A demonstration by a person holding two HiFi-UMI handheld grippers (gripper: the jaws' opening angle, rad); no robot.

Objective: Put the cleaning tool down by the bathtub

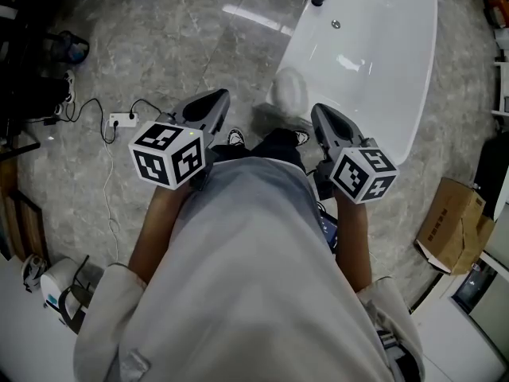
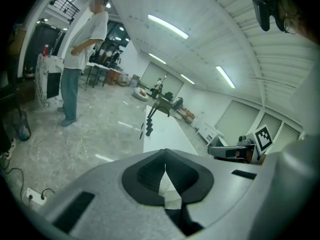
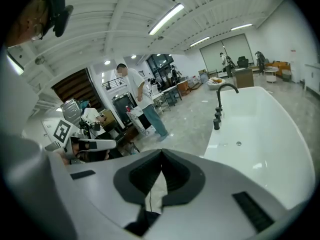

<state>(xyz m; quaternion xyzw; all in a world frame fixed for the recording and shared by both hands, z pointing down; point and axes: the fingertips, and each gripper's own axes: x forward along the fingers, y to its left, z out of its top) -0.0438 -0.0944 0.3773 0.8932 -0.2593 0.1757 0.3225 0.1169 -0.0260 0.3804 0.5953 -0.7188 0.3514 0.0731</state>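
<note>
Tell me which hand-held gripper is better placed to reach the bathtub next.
Probably the right. The right hand-held gripper is beside the bathtub rim; the left hand-held gripper is over the floor, farther from it. Both are shut and empty.

Both forearms reach forward, side by side; left gripper [image 1: 216,100] and right gripper [image 1: 320,116] tilt down, fingers closed, empty

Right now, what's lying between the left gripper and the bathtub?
In the head view, a pale rounded thing, blurred, likely the cleaning tool, lies on the floor between the left gripper and the bathtub, near its side.
</note>
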